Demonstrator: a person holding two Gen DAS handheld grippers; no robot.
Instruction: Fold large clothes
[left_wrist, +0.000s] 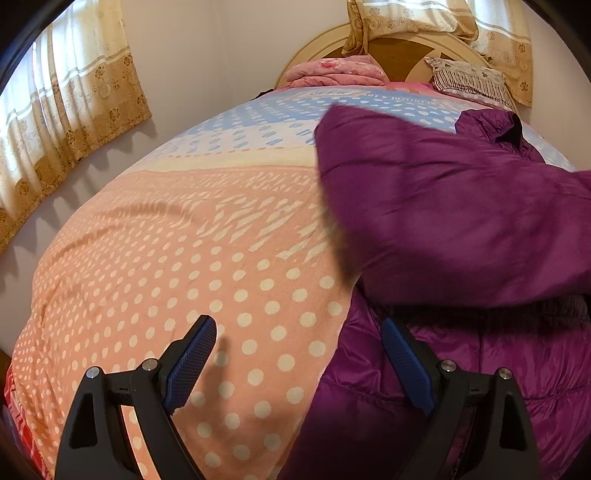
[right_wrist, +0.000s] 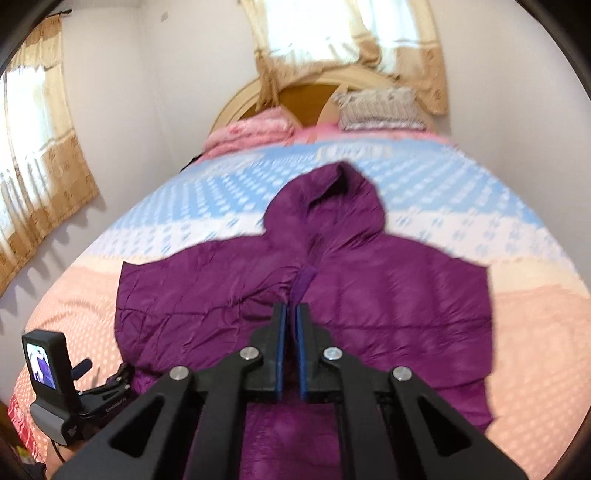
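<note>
A purple hooded puffer jacket (right_wrist: 369, 295) lies flat on the bed, its hood (right_wrist: 332, 199) toward the headboard. Both sleeves look folded in over the chest. In the left wrist view a sleeve (left_wrist: 461, 221) lies across the body, and its left edge is blurred. My left gripper (left_wrist: 297, 325) stands open low over the jacket's left edge (left_wrist: 362, 369). One of its fingers hangs above the blanket and the other above the purple fabric. My right gripper (right_wrist: 290, 308) is shut above the jacket's middle, and I see nothing between its pads. The left gripper's body (right_wrist: 48, 373) shows at the lower left of the right wrist view.
The bed carries a dotted blanket (left_wrist: 184, 277), peach near me and blue farther off. A folded pink quilt (right_wrist: 251, 133) and a pillow (right_wrist: 380, 110) lie by the wooden headboard (right_wrist: 306, 99). Curtains (left_wrist: 66, 110) hang over the wall on the left.
</note>
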